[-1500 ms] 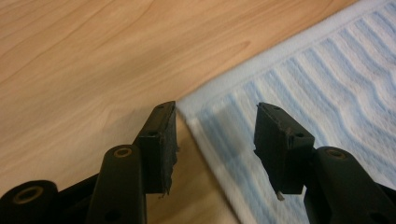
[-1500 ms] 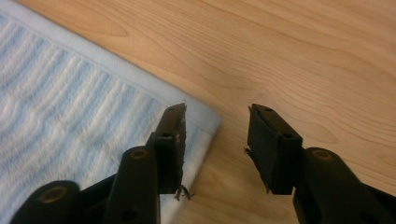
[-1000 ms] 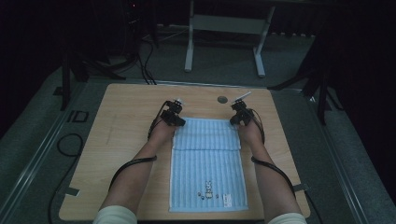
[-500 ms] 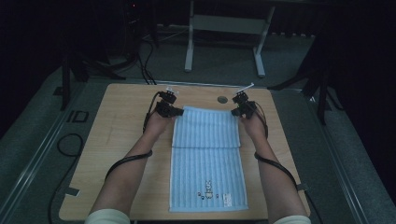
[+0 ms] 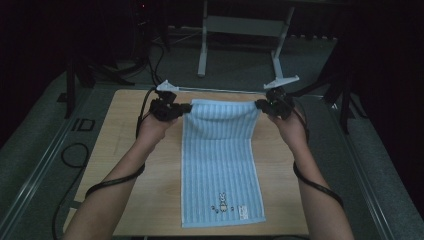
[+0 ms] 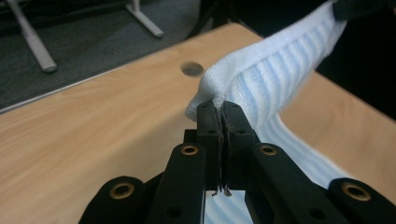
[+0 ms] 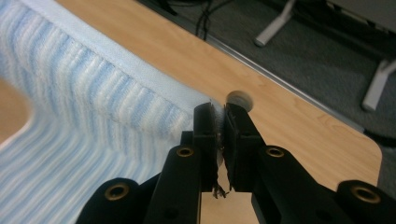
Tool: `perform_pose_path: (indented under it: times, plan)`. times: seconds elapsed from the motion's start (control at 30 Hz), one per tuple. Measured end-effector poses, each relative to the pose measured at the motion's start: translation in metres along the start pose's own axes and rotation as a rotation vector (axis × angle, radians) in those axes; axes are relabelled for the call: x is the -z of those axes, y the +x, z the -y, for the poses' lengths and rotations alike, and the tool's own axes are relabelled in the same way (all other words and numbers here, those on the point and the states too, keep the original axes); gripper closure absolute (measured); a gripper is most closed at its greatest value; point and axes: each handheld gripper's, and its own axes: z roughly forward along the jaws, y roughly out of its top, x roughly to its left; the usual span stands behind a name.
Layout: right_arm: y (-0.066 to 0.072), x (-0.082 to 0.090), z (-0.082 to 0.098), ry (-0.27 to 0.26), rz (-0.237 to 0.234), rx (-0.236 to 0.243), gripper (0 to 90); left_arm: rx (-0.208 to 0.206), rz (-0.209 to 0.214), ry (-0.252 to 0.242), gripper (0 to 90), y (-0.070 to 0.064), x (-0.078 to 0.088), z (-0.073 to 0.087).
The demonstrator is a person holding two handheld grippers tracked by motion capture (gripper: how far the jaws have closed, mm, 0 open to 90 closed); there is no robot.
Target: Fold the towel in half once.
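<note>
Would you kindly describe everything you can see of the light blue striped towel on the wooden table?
The light blue striped towel is a long rectangle of ribbed terry-like cloth with white stripes and a pale hem. Small dark printed figures and a label sit near its near end, which lies flat on the wooden table. Its far edge is lifted off the table and sags slightly in the middle, each far corner pinched by a gripper: the left gripper and the right gripper, both shut on it.
</note>
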Motion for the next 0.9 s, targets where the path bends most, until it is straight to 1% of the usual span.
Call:
perform_pose_path:
  times: [0.1,0.13,0.17,0.2,0.27,0.3,0.33,0.37,0.43,0.47,0.5,0.53,0.57,0.63,0.67,0.73,0.77,0.8,0.83,0.9]
  plan:
    - [0.019,0.020,0.028,-0.021,-0.045,0.047,83.8,-0.032,0.026,-0.019,86.9,-0.018,0.016,0.027]
    - [0.024,0.026,0.038,-0.031,-0.060,0.052,83.8,-0.039,0.042,-0.012,86.8,-0.024,0.019,0.036]
    - [0.030,0.031,0.048,-0.035,-0.072,0.056,83.8,-0.053,0.042,-0.015,86.8,-0.030,0.022,0.046]
    - [0.035,0.035,0.057,-0.038,-0.089,0.058,83.8,-0.057,0.041,-0.019,86.8,-0.035,0.023,0.054]
    - [0.043,0.038,0.073,-0.036,-0.107,0.059,83.8,-0.051,0.069,0.010,86.7,-0.047,0.022,0.076]
    - [0.043,0.038,0.073,-0.036,-0.107,0.059,83.8,-0.051,0.069,0.010,86.7,-0.047,0.022,0.076]
    - [0.049,0.038,0.084,-0.021,-0.113,0.069,83.8,-0.055,0.087,0.047,86.7,-0.057,0.018,0.095]
    - [0.056,0.035,0.101,0.007,-0.123,0.073,83.8,-0.050,0.097,0.056,86.6,-0.061,0.016,0.104]
    - [0.062,0.031,0.117,0.030,-0.143,0.065,83.7,-0.042,0.110,0.081,86.6,-0.068,0.012,0.119]
    - [0.064,0.029,0.125,0.036,-0.157,0.046,83.8,-0.032,0.113,0.087,86.5,-0.069,0.009,0.126]
    - [0.064,0.029,0.125,0.036,-0.157,0.046,83.8,-0.032,0.113,0.087,86.5,-0.069,0.009,0.126]
    - [0.066,0.026,0.133,0.049,-0.179,0.033,83.8,-0.032,0.113,0.087,86.5,-0.069,0.009,0.126]
    - [0.071,0.019,0.149,0.078,-0.188,0.028,83.7,-0.006,0.129,0.136,86.3,-0.070,-0.003,0.145]
    - [0.071,0.010,0.162,0.105,-0.219,-0.011,83.7,0.020,0.138,0.163,86.4,-0.068,-0.012,0.157]
    - [0.071,0.005,0.168,0.115,-0.225,-0.025,83.7,0.039,0.143,0.170,86.4,-0.067,-0.016,0.162]
    - [0.072,-0.003,0.177,0.139,-0.238,-0.043,83.7,0.051,0.144,0.182,86.4,-0.064,-0.021,0.167]
    - [0.072,-0.007,0.180,0.150,-0.243,-0.047,83.7,0.067,0.149,0.185,86.3,-0.063,-0.024,0.168]
    - [0.073,-0.011,0.182,0.161,-0.242,-0.047,83.7,0.079,0.149,0.195,86.3,-0.062,-0.027,0.169]
    - [0.073,-0.014,0.183,0.169,-0.241,-0.044,83.7,0.075,0.139,0.197,86.4,-0.062,-0.029,0.170]
    - [0.072,-0.019,0.183,0.180,-0.238,-0.041,83.7,0.088,0.148,0.205,86.3,-0.060,-0.033,0.169]
